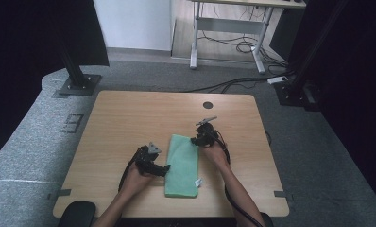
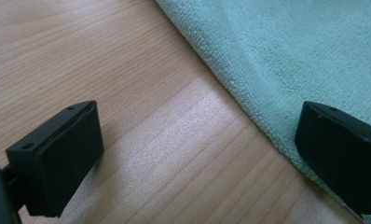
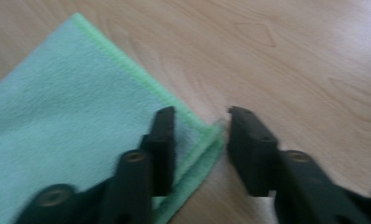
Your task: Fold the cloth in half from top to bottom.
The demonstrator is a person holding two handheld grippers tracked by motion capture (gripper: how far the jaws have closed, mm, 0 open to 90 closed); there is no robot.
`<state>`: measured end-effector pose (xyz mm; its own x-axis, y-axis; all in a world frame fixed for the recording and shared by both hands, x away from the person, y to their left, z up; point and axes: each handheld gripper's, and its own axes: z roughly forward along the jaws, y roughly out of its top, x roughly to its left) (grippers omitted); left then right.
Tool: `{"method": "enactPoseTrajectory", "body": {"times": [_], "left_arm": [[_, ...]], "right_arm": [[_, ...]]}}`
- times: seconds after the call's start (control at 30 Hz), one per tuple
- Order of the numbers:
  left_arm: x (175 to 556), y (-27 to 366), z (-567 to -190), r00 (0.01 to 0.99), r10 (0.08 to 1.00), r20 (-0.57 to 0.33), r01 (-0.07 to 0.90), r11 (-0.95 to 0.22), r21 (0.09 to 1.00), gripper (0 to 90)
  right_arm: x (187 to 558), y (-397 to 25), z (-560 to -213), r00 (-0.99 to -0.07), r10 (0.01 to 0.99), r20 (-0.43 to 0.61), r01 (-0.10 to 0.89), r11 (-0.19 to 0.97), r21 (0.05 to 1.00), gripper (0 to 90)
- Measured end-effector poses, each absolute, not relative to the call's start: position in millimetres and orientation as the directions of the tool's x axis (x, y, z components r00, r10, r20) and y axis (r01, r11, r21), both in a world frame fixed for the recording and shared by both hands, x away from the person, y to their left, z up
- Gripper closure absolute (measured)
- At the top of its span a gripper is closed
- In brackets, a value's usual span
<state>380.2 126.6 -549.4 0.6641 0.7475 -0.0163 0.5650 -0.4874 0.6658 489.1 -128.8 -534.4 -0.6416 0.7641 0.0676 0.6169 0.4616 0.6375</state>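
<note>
Forearms enter from the bottom of the high view; the left gripper (image 1: 166, 169) is held with jaws spread wide at the left edge of the folded green terry cloth (image 1: 182, 165), low in the centre of the light wooden table (image 1: 129, 118); the right gripper (image 3: 201, 140) is spread across the cloth's far right corner, nothing pinched.

Right gripper view: blurred; green cloth (image 3: 72, 126) cut off at left and bottom edges. Left gripper view: cloth cut off top/right; far jaw runs off btm-right corner. High view: white tag (image 1: 199, 182) illegible
</note>
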Motion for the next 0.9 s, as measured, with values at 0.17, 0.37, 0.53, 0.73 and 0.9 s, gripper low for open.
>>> {"method": "enactPoseTrajectory", "body": {"times": [0.17,0.37,0.53,0.73,0.9], "left_arm": [[380.1,126.6,-549.4,0.664,0.748,-0.016,0.565,-0.487,0.666,1.0],[380.1,126.6,-549.3,0.664,0.747,-0.015,0.565,-0.488,0.665,1.0],[379.9,126.3,-549.5,0.661,0.751,-0.017,0.567,-0.484,0.667,1.0],[379.5,126.1,-549.6,0.657,0.753,-0.017,0.569,-0.481,0.667,1.0],[379.5,126.3,-549.3,0.659,0.752,-0.016,0.569,-0.485,0.664,1.0]], "right_arm": [[486.7,-126.4,-533.3,-0.653,0.752,0.092,0.624,0.465,0.628,82.2],[482.7,-125.0,-524.5,-0.675,0.736,0.052,0.589,0.495,0.639,85.4],[475.9,-126.8,-508.6,-0.694,0.717,0.059,0.563,0.490,0.666,85.5],[462.7,-128.5,-490.8,-0.730,0.682,0.046,0.515,0.505,0.692,85.6],[450.8,-129.9,-478.9,-0.756,0.653,0.029,0.476,0.519,0.710,85.7]]}}
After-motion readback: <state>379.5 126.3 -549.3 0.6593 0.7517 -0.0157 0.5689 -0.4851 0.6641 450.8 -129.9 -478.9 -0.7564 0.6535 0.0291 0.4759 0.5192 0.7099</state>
